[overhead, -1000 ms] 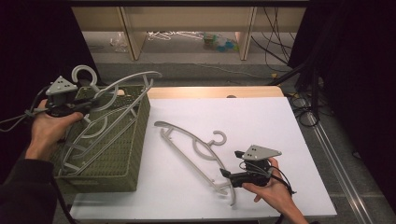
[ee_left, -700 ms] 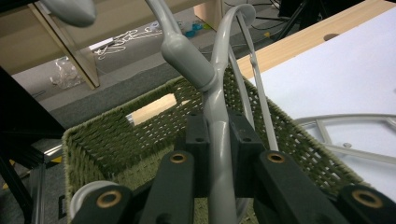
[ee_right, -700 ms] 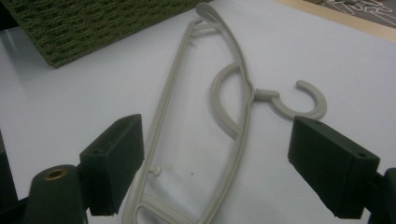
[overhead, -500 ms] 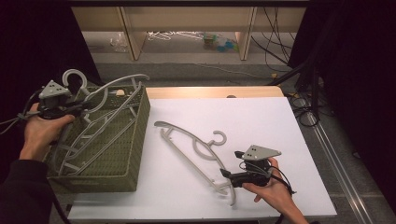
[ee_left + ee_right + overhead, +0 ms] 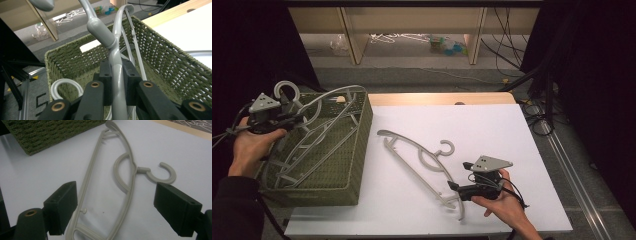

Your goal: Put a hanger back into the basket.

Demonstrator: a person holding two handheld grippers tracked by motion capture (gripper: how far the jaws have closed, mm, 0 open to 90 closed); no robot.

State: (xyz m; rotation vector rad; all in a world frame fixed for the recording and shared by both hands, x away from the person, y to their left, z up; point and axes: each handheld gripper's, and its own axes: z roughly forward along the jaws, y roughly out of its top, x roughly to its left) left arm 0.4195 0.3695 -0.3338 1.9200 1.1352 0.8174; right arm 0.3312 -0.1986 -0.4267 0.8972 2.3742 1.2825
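Basket of olive-green woven wicker (image 5: 357,145) receives a grey plastic hanger (image 5: 319,105), pinched near its hook by the left gripper (image 5: 117,75). Next: lower, release. A second beige hanger (image 5: 422,160) lies on the white tabletop (image 5: 492,125) under the spread right gripper (image 5: 115,207).

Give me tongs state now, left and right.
Left tongs: shut on a grey hanger over the green wicker basket.
Right tongs: open, around the end of the beige hanger on the table, not gripping.

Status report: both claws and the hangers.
Left claw shut on grey hanger over green basket. Right claw open over loose hanger on table. Nothing blocking.
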